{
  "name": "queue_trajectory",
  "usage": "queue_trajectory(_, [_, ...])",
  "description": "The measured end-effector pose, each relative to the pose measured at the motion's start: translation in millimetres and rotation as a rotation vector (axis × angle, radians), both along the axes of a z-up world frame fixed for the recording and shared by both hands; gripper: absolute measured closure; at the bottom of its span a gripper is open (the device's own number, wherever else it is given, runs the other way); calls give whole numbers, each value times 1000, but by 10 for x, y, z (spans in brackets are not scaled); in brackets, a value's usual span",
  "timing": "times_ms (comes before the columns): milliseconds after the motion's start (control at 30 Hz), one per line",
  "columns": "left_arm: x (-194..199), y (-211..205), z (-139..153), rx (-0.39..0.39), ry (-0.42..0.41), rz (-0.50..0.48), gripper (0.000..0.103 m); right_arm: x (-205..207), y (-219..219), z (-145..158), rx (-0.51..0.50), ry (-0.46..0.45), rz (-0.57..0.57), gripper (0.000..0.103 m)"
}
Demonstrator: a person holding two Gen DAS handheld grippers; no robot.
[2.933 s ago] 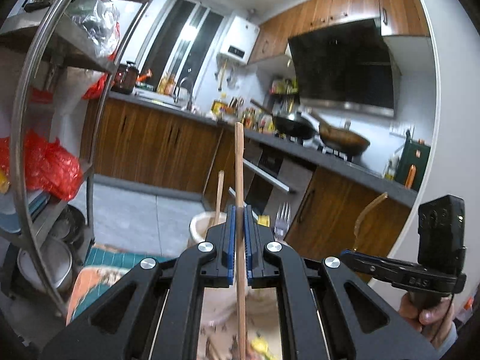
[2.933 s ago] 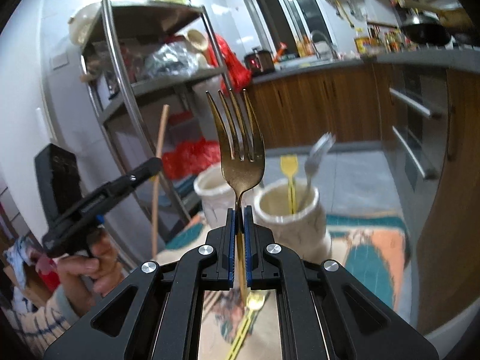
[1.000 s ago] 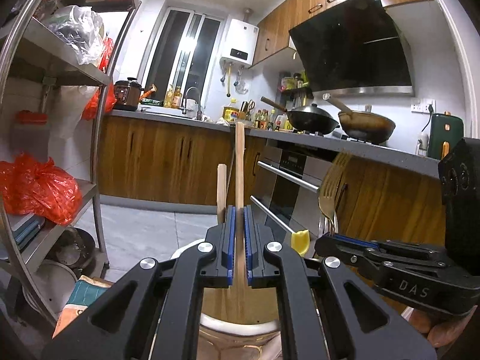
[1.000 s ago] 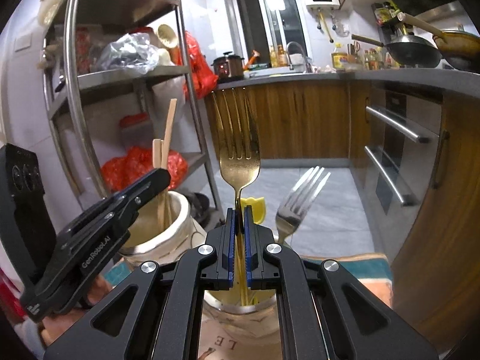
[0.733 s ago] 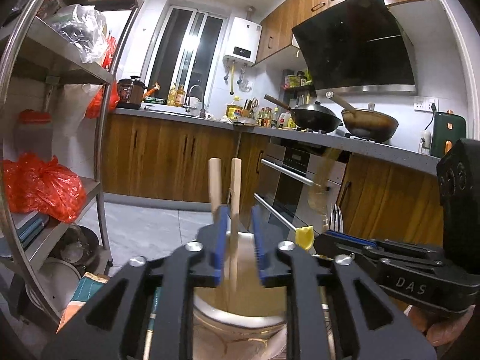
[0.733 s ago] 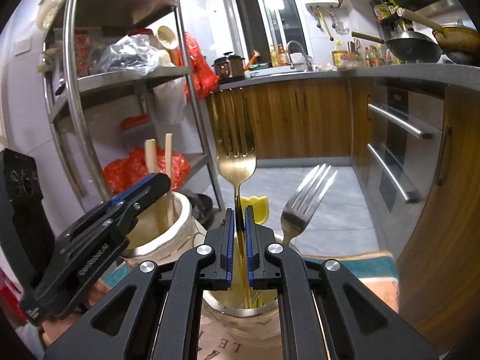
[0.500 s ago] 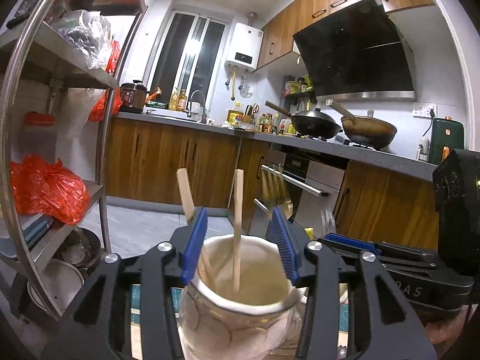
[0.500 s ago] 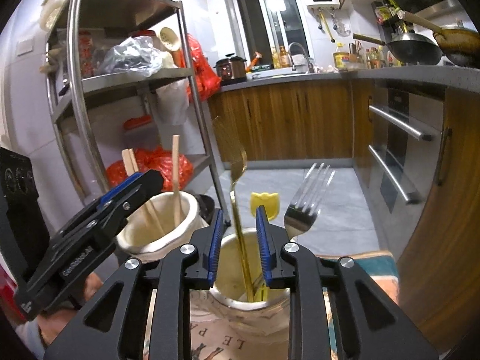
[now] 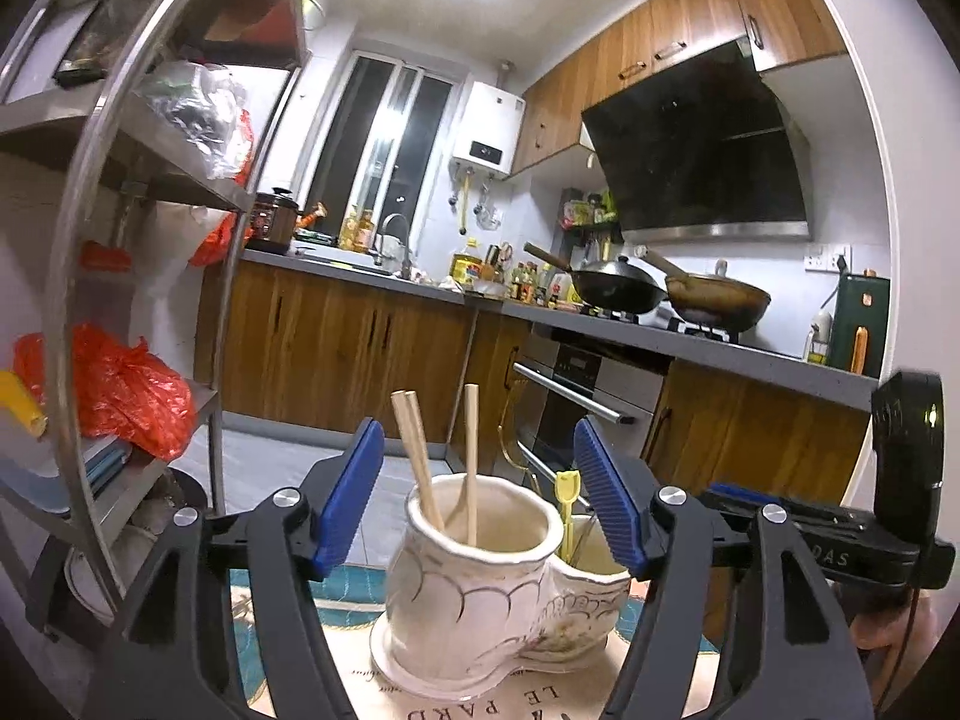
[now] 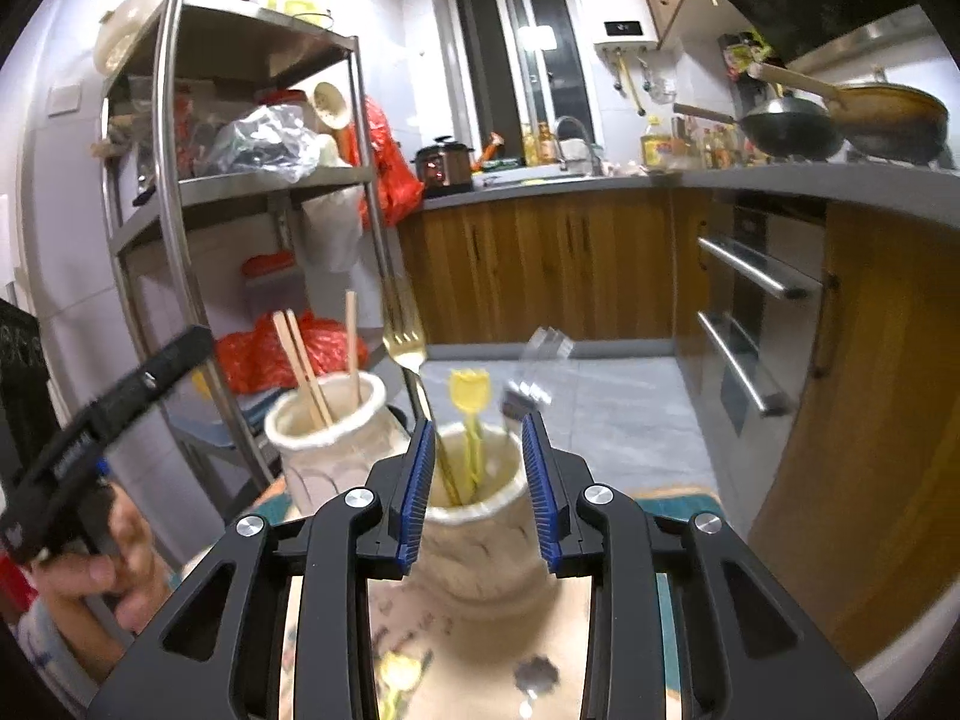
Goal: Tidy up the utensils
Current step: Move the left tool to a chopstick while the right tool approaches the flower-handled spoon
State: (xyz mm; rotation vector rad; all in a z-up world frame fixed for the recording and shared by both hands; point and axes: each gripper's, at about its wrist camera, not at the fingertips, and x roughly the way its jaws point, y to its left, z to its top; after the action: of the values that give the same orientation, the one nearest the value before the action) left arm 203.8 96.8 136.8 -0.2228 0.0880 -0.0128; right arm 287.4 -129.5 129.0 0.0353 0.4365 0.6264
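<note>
Indoors, patterned mat [image 9: 360,669], wooden kitchen cabinets [image 9: 336,354].

Two cream ceramic holders stand side by side at the lower centre of the frame, the left holder [image 9: 474,576] and the right holder [image 10: 474,516]. Three wooden chopsticks [image 9: 471,462] stand in the left one. The right one holds three utensils: one gold fork [image 10: 408,354], one silver fork [image 10: 537,372] and one yellow tulip-topped utensil [image 10: 469,396]. Two woks [image 9: 624,291] sit on the stove at the right of the frame.
</note>
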Motion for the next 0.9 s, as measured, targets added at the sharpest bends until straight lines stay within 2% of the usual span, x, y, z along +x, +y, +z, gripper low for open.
queue_trajectory(133, [-180, -7, -103, -2, 27, 10, 37, -61, -159, -186, -24, 58, -14, 71])
queue_trajectory(333, [-359, -26, -319, 23, 126, 23, 37, -149, -241, -482, -83, 147, -11, 71])
queue_trajectory(533, [-299, -27, -632, 43, 325, 16, 37, -231, -240, -700, -119, 227, 4, 71])
queue_trajectory(667, [-226, -64, -842, 58, 450, -6, 48, -283, -191, -846, -162, 279, 33, 71])
queue_trajectory(700, [-213, -67, -891, 53, 475, -17, 49, -288, -175, -891, -172, 296, 43, 71])
queue_trajectory(900, [-204, -105, -980, 60, 513, -48, 49, -289, -147, -1074, -203, 355, 79, 71])
